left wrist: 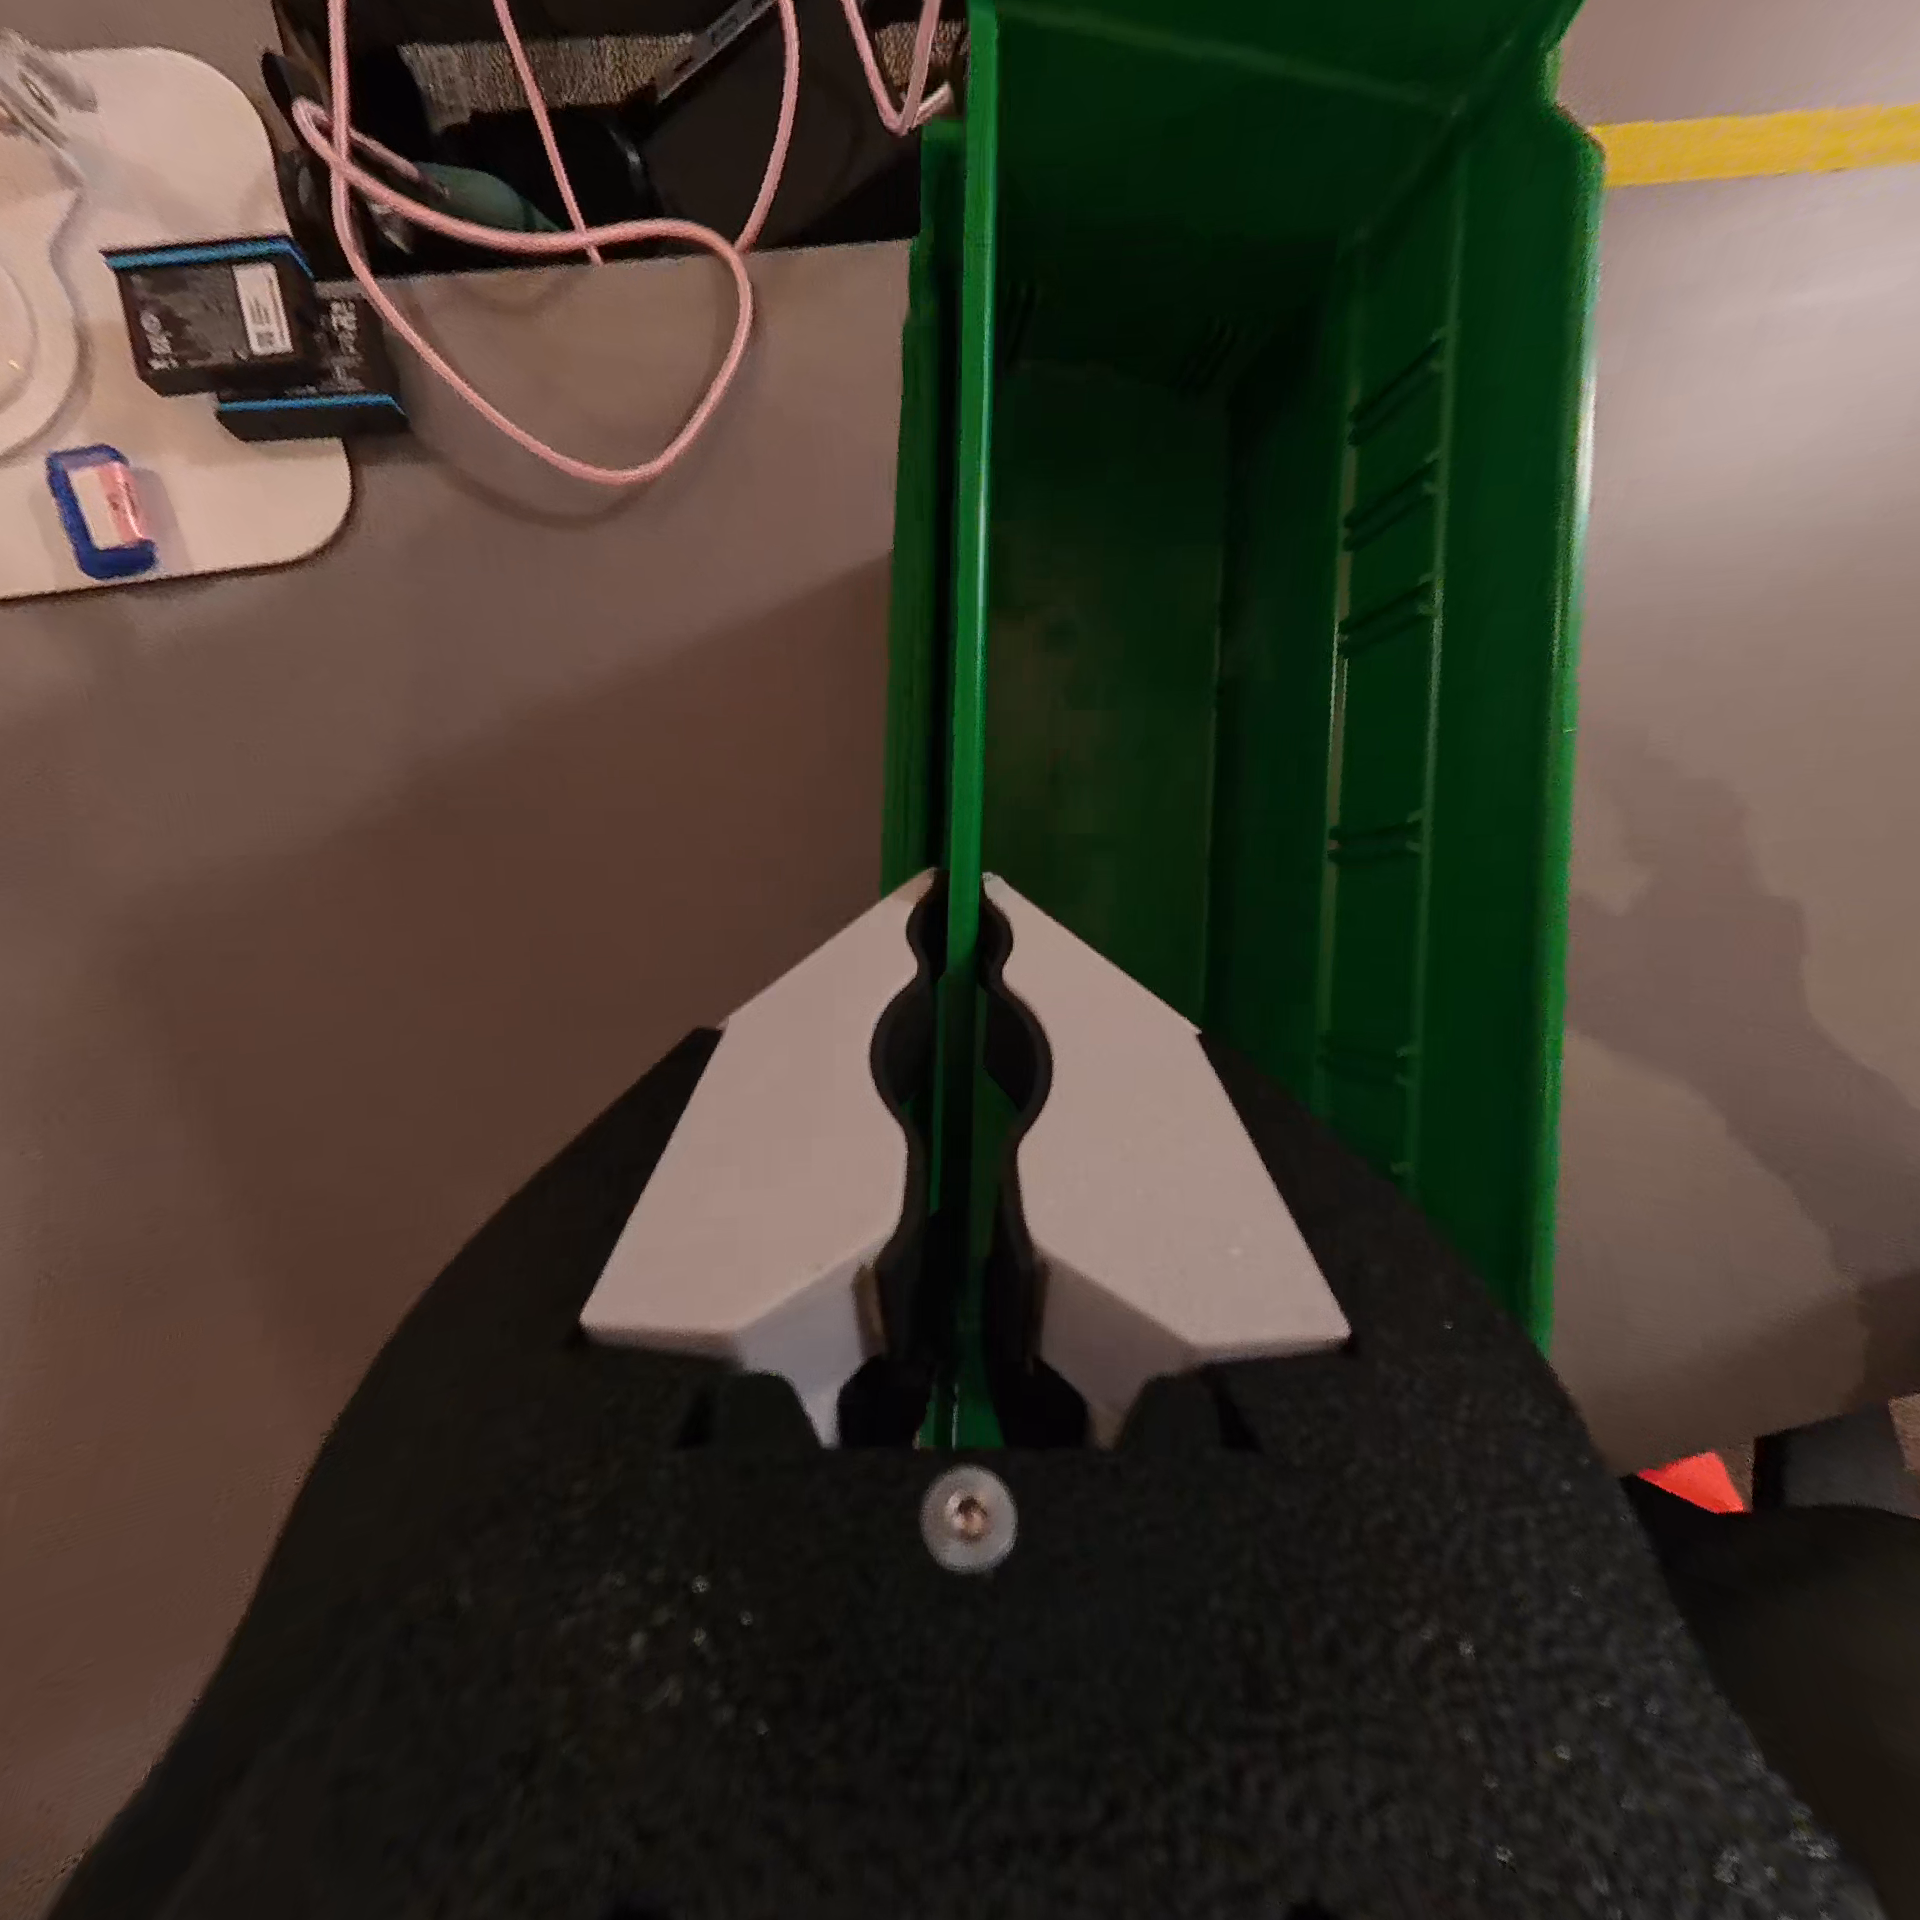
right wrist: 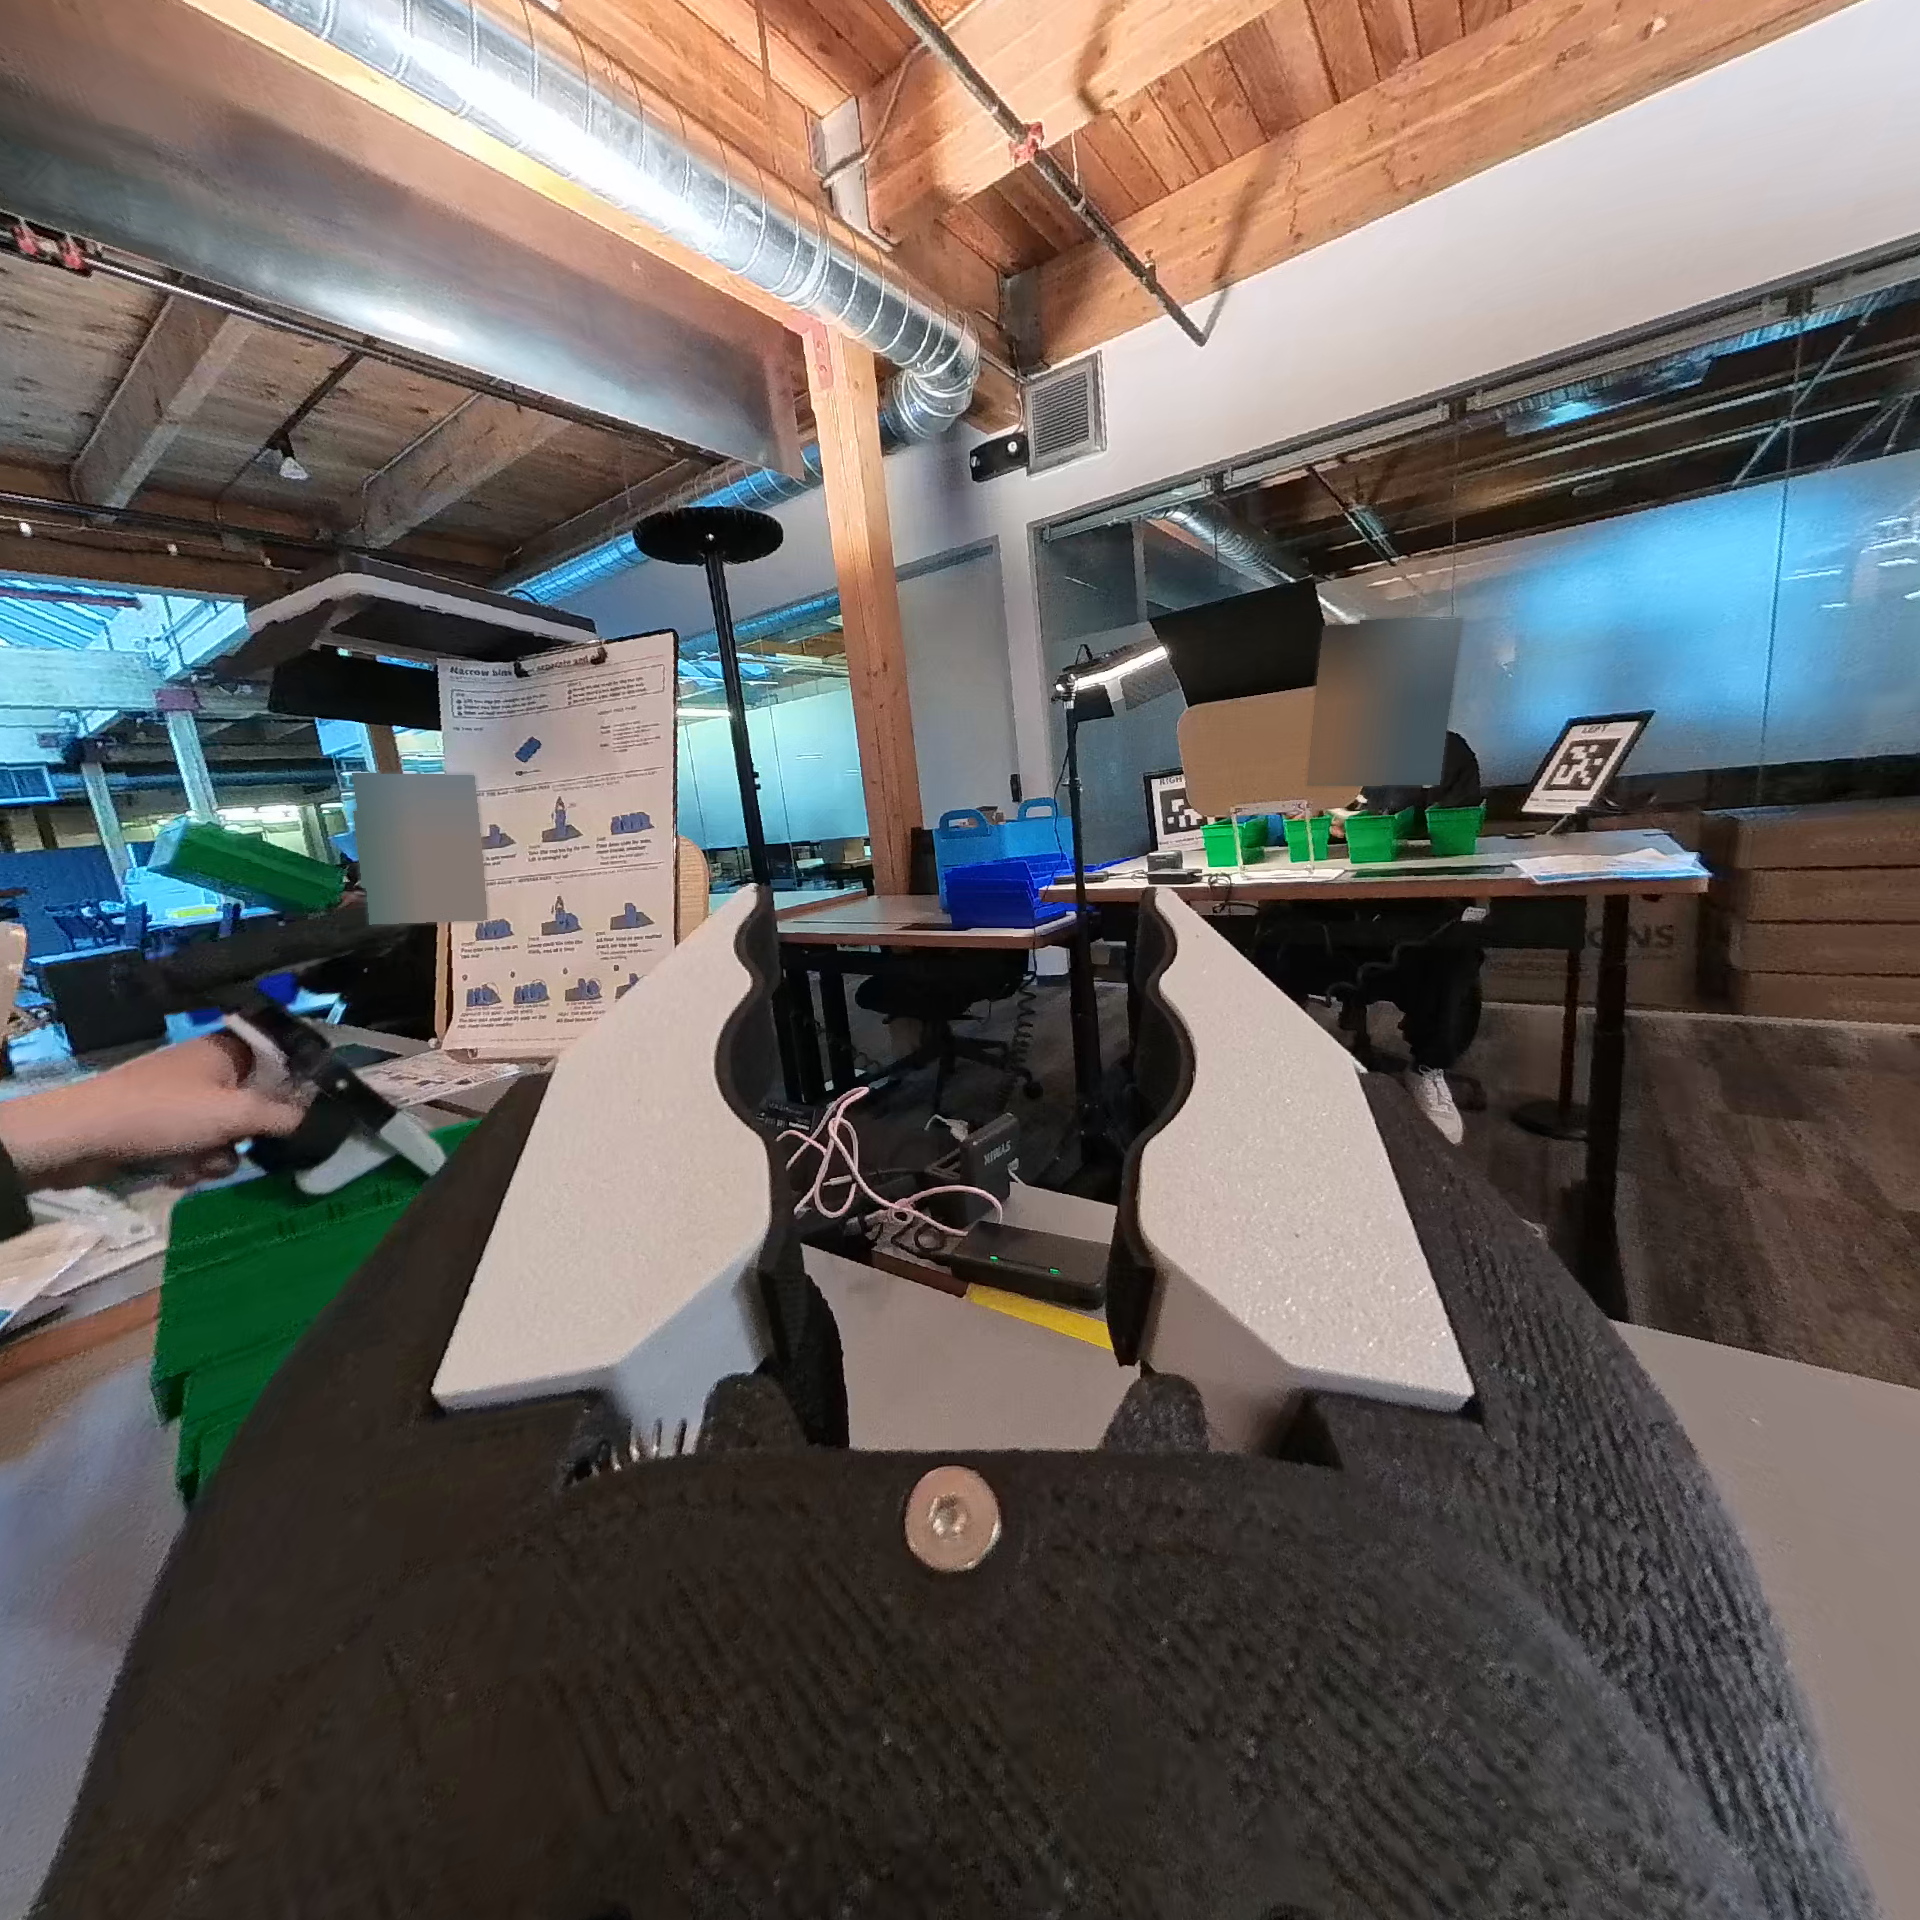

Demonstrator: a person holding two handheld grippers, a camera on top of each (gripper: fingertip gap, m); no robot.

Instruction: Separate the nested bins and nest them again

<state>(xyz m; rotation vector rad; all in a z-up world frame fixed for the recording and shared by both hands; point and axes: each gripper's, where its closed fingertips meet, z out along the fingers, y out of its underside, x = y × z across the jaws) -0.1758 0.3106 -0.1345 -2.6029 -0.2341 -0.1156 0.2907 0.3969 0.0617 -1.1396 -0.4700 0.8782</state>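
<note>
Bin wall clamped, stage of task uncertain.

Left gripper point(left wrist: 961, 883) closed on near wall of green bin point(left wrist: 1122, 665); bin on grey table point(left wrist: 520, 831), or just above it. Second wall layer outside gripped wall, so likely nested; cannot tell whether separating or re-nesting. Right gripper point(right wrist: 951, 914) wide open, empty, raised, aimed at room beyond. Bin low left in right view, left gripper on it. Farther off: pink cable point(left wrist: 665, 312).

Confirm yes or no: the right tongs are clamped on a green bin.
No: the right tongs stand open with nothing between them, while the left tongs pinch the green bin wall.
</note>
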